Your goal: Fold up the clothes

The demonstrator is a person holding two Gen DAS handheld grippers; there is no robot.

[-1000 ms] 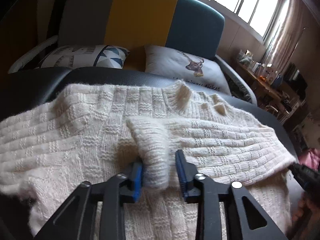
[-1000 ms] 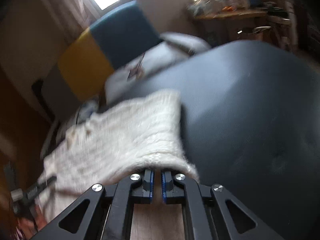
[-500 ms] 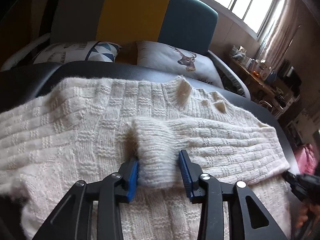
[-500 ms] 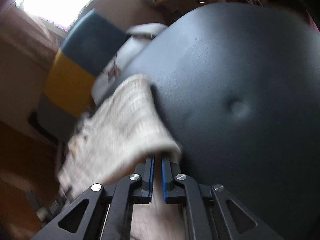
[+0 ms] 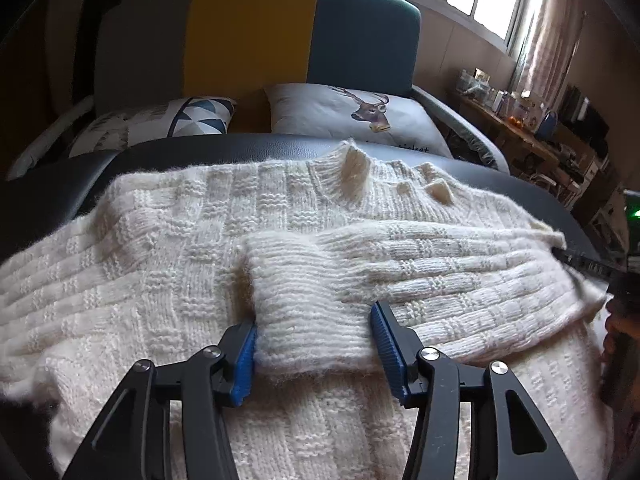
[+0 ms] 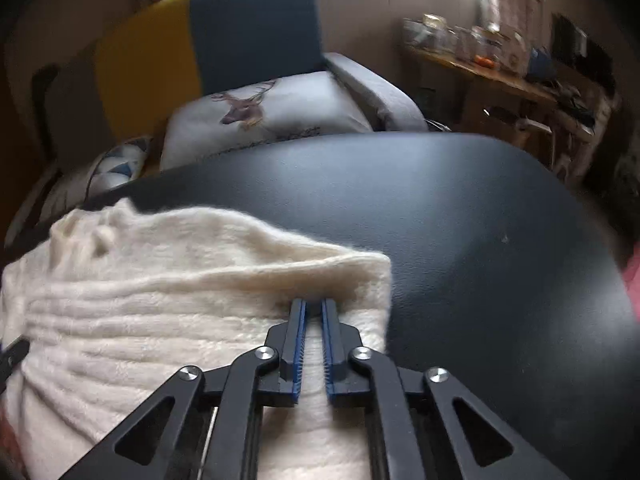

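Letting go of the cuff is the step for my left gripper: its jaws have just been opening and now stand apart, the cuff lying between the blue pads but no longer squeezed. The sleeve runs across the chest of the cream sweater, which is spread on the dark cushion ahead of the fingers. To do this well I would back straight out so the fuzzy knit does not snag and drag the sleeve askew.

From the right wrist, my right gripper has its jaws drawn together on the sweater's folded edge, dark cushion bare just beyond. The picture is smeared, so how much knit is pinched I cannot quite say. I would keep that fold line straight and flat.
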